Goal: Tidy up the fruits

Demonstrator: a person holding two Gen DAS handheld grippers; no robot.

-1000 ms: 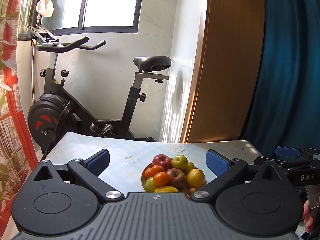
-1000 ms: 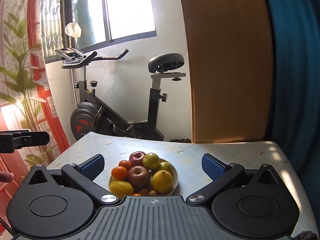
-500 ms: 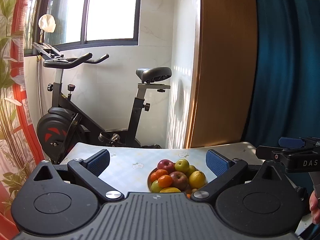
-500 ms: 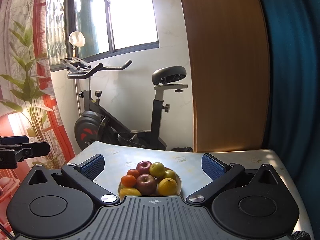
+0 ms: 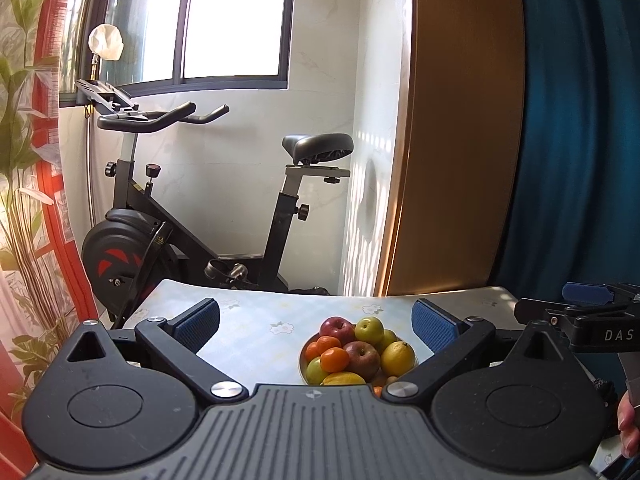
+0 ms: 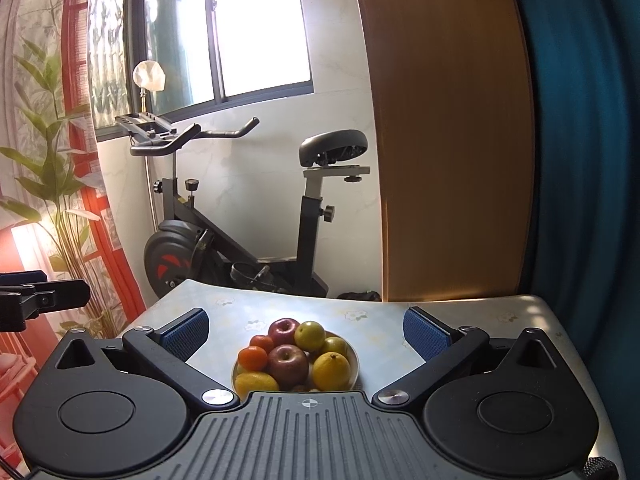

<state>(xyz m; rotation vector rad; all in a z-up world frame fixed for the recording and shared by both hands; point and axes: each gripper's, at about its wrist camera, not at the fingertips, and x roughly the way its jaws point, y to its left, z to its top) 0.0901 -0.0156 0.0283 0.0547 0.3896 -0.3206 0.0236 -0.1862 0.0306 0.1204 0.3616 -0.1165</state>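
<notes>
A plate piled with fruit stands on the table. It holds red apples, green apples, oranges and yellow lemons. My left gripper is open and empty, above the table, short of the plate. My right gripper is open and empty, with the plate seen between its fingers. The right gripper also shows at the right edge of the left wrist view.
The table has a pale floral cover. An exercise bike stands behind its far edge. A wooden panel and a blue curtain are at the right, a red-framed window and plant at the left.
Both grippers have pulled back and tilted up a little, so the fruit plate looks smaller and lower in view. Both stay open.
</notes>
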